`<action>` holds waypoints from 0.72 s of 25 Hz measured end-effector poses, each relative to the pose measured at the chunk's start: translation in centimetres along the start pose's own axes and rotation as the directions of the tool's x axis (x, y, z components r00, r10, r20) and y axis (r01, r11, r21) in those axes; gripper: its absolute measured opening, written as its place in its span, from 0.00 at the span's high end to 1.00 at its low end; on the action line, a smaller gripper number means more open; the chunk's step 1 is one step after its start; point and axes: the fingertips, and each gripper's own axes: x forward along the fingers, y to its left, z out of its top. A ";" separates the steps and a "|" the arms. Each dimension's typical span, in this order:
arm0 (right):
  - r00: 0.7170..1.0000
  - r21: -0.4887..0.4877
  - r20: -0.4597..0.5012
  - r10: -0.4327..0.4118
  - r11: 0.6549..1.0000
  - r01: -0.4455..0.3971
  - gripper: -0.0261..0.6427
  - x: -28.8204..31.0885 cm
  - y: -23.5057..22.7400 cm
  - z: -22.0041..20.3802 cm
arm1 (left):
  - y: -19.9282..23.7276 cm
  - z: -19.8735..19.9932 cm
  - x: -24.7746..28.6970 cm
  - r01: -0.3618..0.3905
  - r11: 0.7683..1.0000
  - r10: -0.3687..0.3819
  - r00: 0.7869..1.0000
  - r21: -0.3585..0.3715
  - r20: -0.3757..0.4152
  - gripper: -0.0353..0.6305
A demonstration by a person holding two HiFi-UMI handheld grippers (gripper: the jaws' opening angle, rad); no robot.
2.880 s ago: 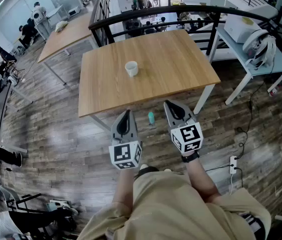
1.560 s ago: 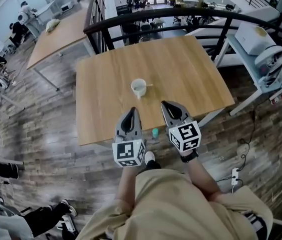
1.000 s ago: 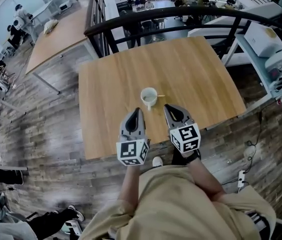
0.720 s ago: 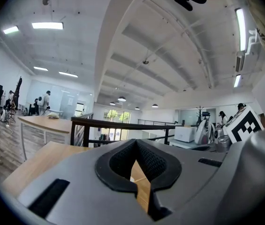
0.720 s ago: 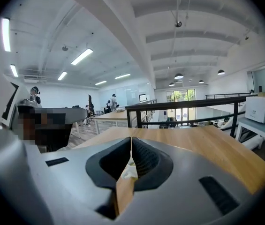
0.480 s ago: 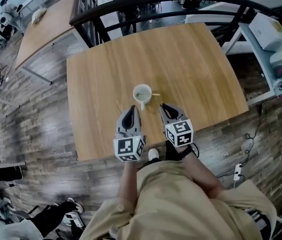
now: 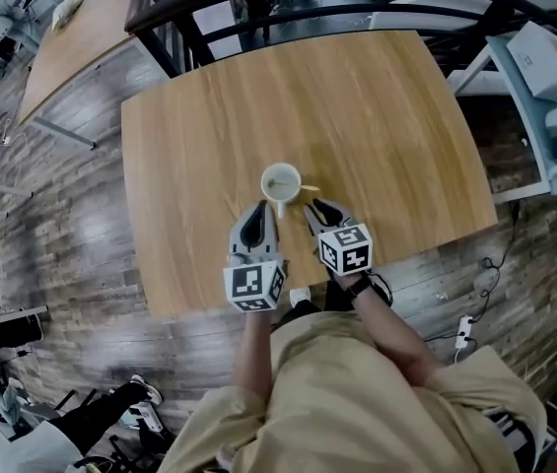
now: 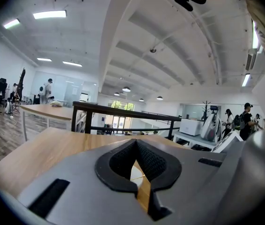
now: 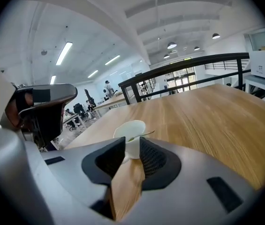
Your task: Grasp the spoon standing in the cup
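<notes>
A white cup (image 7: 280,180) stands on the wooden table (image 7: 386,106), near its front edge. A thin spoon (image 7: 310,189) leans in it, handle out to the right. My left gripper (image 7: 261,205) sits just short of the cup on its left, with the jaws touching at the tips and nothing in them. My right gripper (image 7: 312,205) is just short of the spoon handle. In the right gripper view the cup (image 9: 130,127) and spoon (image 9: 142,134) lie just beyond that gripper (image 9: 132,142). Its jaws have just been opening to a narrow gap, with nothing between them.
A black railing (image 7: 288,13) runs behind the table. Another wooden table (image 7: 71,33) stands at the far left, and a white desk with equipment (image 7: 554,57) at the right. The table's front edge (image 7: 258,299) runs under my wrists. People stand far off in the room.
Both grippers have moved forward over the table's front edge and come down close to the cup. The cup and spoon have stayed in place.
</notes>
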 end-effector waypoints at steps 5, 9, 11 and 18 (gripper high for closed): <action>0.998 0.032 -0.059 0.012 0.999 -0.010 0.75 2.3 -0.3 -0.9 | 1.2 -0.8 1.4 -0.014 1.000 0.014 1.000 -0.017 -0.026 0.93; 1.000 0.091 -0.030 0.008 0.996 -0.005 0.73 3.6 -0.8 -0.7 | 1.9 -1.2 2.2 -0.023 0.999 0.022 0.999 -0.023 -0.042 0.93; 1.000 0.109 -0.009 0.001 0.994 0.000 0.73 4.1 -1.1 -0.3 | 2.2 -1.4 2.5 -0.029 0.999 0.028 0.998 -0.024 -0.048 0.93; 0.998 0.139 0.045 -0.044 0.990 0.037 0.85 4.7 -2.1 0.8 | 2.7 -1.2 2.7 -0.038 0.999 0.037 0.998 -0.031 -0.043 0.93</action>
